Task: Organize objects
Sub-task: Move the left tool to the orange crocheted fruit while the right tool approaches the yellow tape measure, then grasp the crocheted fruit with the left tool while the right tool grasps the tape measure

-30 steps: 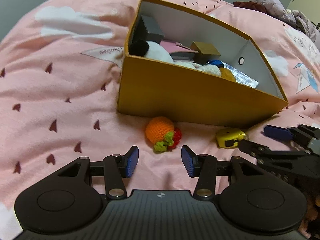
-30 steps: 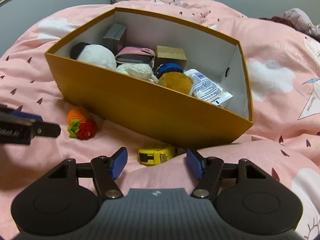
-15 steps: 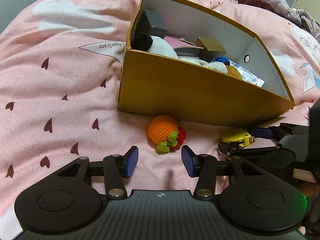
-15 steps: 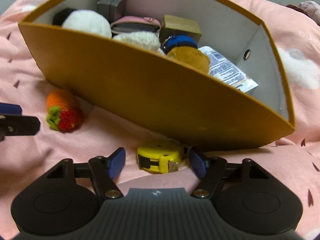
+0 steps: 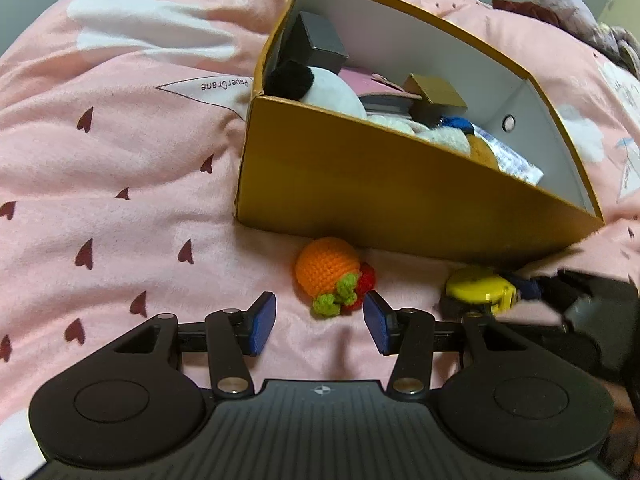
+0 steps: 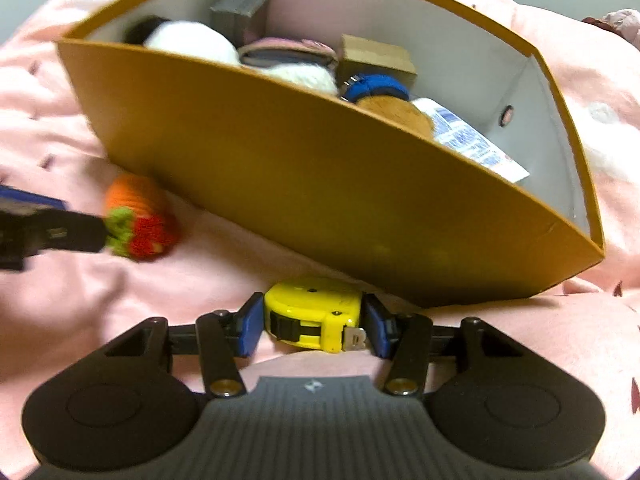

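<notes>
**Both grippers at the last loose items, box nearly full**

R gripper (image 6: 312, 326): jaws have just been closing, and the yellow tape measure (image 6: 314, 316) sits right between the blue pads, both pads against its sides as far as I can see. Looks like a grip taken, tape still down on the pink bedspread (image 6: 120, 300), tucked just in front of the box's near wall. Step in hand, I'd say: pick-up of the tape. Next move prob. calls for a straight lift first, since the wall rises directly beyond the fingertips, then forward over the rim.

L gripper (image 5: 318, 322): jaws about half open, nothing held. The crochet orange-and-strawberry toy (image 5: 330, 274) lies just ahead of the pads, its green/red end nearest the gap, leaning toward the right-hand pad; not touched yet. It needs a short push forward and a hair to the right before closing. Soft thing, should squash a bit in the pads.

Beyond both sets of fingers: the orange cardboard box (image 5: 400, 196), open top, white inside. Contents, left to right: dark grey box (image 5: 318, 42) in the far left corner, black-and-white plush (image 5: 320, 86), pink pouch, small brown carton (image 6: 376, 58), blue-banded item over a tan plush, printed packet (image 6: 472, 144) by the right end. Free room seems to be at the right end, past the packet.
</notes>
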Available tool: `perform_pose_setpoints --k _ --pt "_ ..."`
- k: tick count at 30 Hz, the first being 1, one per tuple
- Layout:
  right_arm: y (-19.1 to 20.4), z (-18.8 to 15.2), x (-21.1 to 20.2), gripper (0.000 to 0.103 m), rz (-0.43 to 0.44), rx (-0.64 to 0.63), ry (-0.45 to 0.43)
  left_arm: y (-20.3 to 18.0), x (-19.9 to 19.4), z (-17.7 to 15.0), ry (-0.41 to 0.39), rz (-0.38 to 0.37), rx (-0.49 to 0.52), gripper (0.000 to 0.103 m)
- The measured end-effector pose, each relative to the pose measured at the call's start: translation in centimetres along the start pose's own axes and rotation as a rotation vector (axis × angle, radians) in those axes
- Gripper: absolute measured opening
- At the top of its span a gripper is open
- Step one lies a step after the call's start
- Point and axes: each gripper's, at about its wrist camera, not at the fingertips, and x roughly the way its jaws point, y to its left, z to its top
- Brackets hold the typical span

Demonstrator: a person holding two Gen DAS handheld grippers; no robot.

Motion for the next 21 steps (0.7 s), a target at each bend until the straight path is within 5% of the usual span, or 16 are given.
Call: perform_pose_setpoints --k 21 --pt "0.4 -0.8 0.7 0.056 0.04 -0.014 0.019 -1.4 6.1 0.6 0.007 0.032 -0.026 0.059"
